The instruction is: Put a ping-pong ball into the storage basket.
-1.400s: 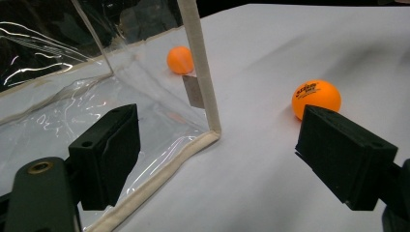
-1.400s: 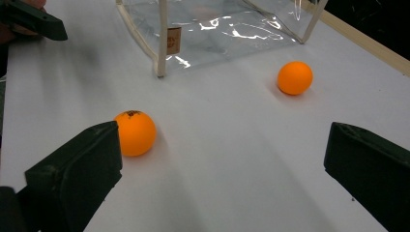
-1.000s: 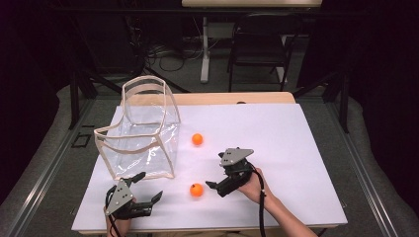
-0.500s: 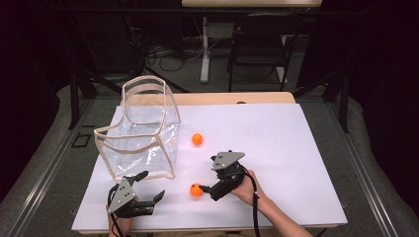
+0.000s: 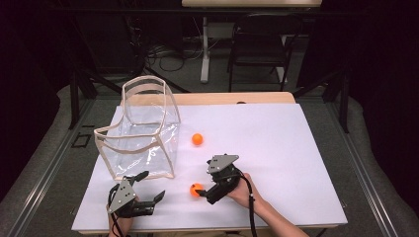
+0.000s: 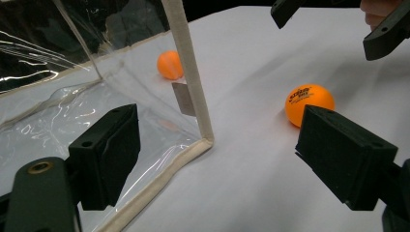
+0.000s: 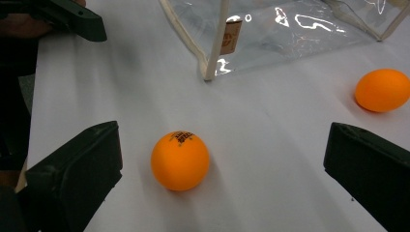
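Note:
Two orange ping-pong balls lie on the white table. The near ball (image 5: pixel 196 189) (image 7: pixel 180 160) (image 6: pixel 309 103) rests between the wide-apart jaws of my right gripper (image 5: pixel 204 191) (image 7: pixel 227 179), untouched. The far ball (image 5: pixel 197 139) (image 7: pixel 382 90) (image 6: pixel 169 65) lies right of a clear plastic bag (image 5: pixel 141 133) with beige trim, standing open-topped. My left gripper (image 5: pixel 148 193) (image 6: pixel 237 164) is open near the table's front edge, just below the bag's front corner (image 6: pixel 207 137), holding nothing.
The white sheet (image 5: pixel 276 148) covers the table, with bare room to the right. The table's front edge runs just behind both hands. A chair (image 5: pixel 257 44) and dark floor lie beyond the far edge.
My right gripper has moved left and forward until its open jaws bracket the near ball. The left gripper and both balls have stayed put.

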The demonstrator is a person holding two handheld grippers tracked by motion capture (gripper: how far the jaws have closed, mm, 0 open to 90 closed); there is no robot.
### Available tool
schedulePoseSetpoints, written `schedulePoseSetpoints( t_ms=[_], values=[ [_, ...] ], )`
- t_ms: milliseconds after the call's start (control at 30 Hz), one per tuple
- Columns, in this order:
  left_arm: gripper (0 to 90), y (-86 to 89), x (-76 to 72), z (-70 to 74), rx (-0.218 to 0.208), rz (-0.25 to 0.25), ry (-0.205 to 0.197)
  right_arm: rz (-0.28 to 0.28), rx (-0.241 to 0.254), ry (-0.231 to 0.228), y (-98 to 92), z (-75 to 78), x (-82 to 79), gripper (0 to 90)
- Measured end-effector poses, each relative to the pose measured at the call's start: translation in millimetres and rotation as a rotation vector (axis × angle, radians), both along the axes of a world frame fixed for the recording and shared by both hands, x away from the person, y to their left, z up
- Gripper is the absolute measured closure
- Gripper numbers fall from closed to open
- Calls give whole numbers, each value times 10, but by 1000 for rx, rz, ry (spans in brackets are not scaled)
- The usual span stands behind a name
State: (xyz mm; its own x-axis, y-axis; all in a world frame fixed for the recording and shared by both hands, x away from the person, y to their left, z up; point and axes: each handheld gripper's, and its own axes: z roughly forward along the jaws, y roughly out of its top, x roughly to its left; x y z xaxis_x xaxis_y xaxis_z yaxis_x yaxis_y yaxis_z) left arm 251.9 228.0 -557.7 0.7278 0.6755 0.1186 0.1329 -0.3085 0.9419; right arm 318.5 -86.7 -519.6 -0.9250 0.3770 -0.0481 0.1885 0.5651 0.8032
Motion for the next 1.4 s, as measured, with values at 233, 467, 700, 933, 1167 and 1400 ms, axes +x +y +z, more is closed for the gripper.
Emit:
schedulePoseSetpoints(
  t_ms=[233, 467, 700, 933, 1167, 1400],
  values=[
    [157, 8, 5, -7, 1, 0, 5, 17, -18, 18, 62, -66, 0, 0],
    [157, -1, -3, -9, 6, -5, 5, 32, -39, 29, 133, -141, -28, 0],
    [157, -3, -3, -9, 6, -6, 6, 45, -55, 49, 202, -210, -44, 0],
    [157, -6, -5, -10, 8, -8, 7, 54, -80, 60, 249, -257, -53, 0],
    [157, -5, -8, -12, 8, -11, 9, 43, -111, 62, 245, -284, -64, 160],
    [157, -6, -10, -13, 10, -9, 11, 53, -145, 51, 268, -299, -93, 302]
  ],
)
